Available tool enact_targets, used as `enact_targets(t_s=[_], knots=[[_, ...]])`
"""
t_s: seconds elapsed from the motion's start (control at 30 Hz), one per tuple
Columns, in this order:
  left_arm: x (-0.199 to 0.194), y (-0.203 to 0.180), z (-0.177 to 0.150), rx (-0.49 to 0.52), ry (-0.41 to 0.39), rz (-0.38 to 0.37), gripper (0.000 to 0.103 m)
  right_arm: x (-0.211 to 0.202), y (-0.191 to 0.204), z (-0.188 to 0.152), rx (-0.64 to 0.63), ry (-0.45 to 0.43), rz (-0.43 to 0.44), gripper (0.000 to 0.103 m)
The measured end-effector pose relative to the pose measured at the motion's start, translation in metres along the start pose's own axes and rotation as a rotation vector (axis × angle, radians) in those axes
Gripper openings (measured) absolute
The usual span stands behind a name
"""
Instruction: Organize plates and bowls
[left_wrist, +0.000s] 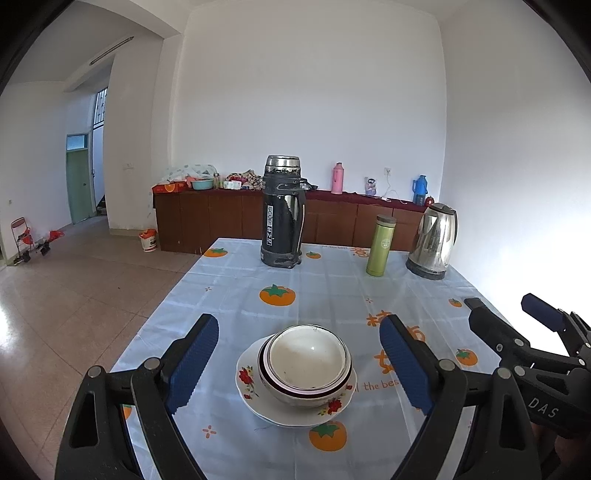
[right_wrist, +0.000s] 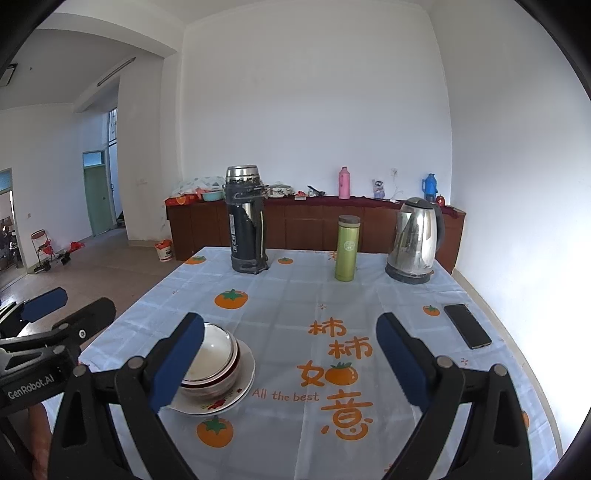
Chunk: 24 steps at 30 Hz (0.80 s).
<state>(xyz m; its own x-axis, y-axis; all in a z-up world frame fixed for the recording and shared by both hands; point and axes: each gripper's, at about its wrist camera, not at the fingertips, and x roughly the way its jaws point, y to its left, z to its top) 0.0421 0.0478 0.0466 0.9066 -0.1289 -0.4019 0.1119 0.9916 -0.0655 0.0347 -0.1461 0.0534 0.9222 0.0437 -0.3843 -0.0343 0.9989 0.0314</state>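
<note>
One floral plate (left_wrist: 295, 410) sits near the table's (left_wrist: 236, 295) near edge, carrying a nest of bowls (left_wrist: 308, 363) — at least two, by the stacked rims; the innermost looks empty. Along the far edge stand three vessels: one dark flask (left_wrist: 282, 212), one green bottle (left_wrist: 381, 245) and one steel kettle (left_wrist: 434, 240). One phone (right_wrist: 467, 325) lies by the right edge. Left gripper (left_wrist: 299, 360) — jaws spread wide either side of the stack, apart from it, holding nothing. Right gripper (right_wrist: 290, 360) likewise spread, empty, over bare cloth beside the plate.
</note>
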Motion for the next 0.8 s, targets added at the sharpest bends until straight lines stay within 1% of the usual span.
enact_targets(t_s=[0.37,0.63,0.73,0.8], knots=[[-0.0041,0.0031,0.0035,-0.005,-0.015,-0.003,0.091,0.0013,0.0004,0.0010,-0.007,-0.010,0.002,0.097],[-0.0040,-0.0029,0.0032,0.021,-0.012,0.000,0.091,-0.0011,0.0033,0.0023,-0.023,-0.022,0.006,0.097],[-0.0008,-0.0041,0.0036,0.021,0.000,0.001,0.091,-0.0012,0.0038,0.0025,-0.024,-0.023,0.006,0.097],[0.0031,-0.0036,0.0038,0.009,0.012,-0.013,0.091,-0.0006,0.0032,0.0027,-0.024,-0.022,0.004,0.097]])
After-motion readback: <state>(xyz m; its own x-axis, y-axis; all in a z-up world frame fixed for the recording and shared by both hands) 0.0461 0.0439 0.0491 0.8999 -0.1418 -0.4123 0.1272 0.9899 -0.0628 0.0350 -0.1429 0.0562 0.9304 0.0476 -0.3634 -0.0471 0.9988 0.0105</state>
